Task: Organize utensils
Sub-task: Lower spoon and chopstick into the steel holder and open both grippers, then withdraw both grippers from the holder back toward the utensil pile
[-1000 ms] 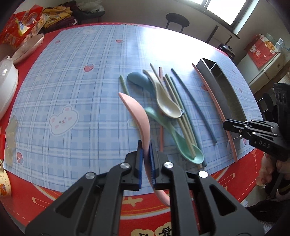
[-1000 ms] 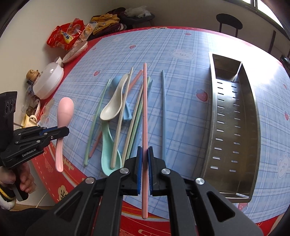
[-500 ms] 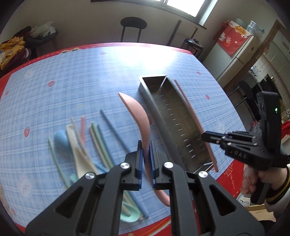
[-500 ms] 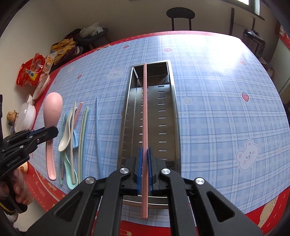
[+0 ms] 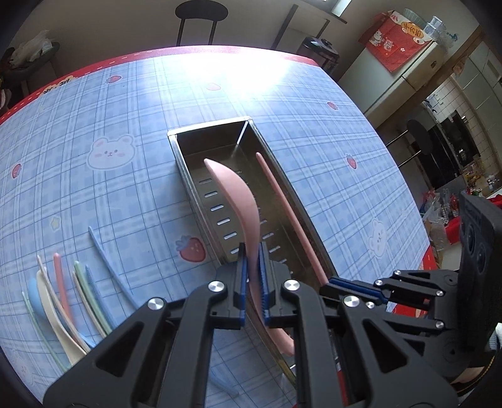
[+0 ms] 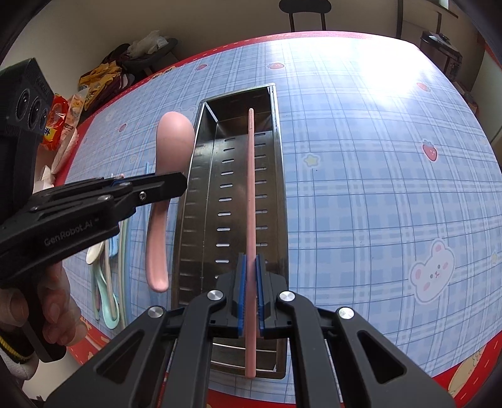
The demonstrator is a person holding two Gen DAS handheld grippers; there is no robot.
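Note:
My left gripper [image 5: 252, 260] is shut on a pink spoon [image 5: 235, 191] and holds it above the metal tray [image 5: 188, 175], bowl pointing toward the far end. My right gripper [image 6: 250, 273] is shut on a pink chopstick [image 6: 250, 175], held lengthwise over the same tray [image 6: 279, 194]. The chopstick [image 5: 282, 204] and the right gripper [image 5: 348, 287] also show in the left wrist view. In the right wrist view the spoon [image 6: 171, 147] and left gripper [image 6: 150, 185] hover at the tray's left side.
A pile of pastel spoons and chopsticks [image 5: 62, 301] lies on the blue plaid tablecloth left of the tray, seen also in the right wrist view [image 6: 106, 282]. Snack bags [image 6: 62, 119] sit at the table's far left edge. A stool [image 5: 200, 15] stands behind the table.
Both grippers have carried their pink utensils from the utensil pile over to the metal tray. The spoon and chopstick now hang lower and closer above the tray's inside.

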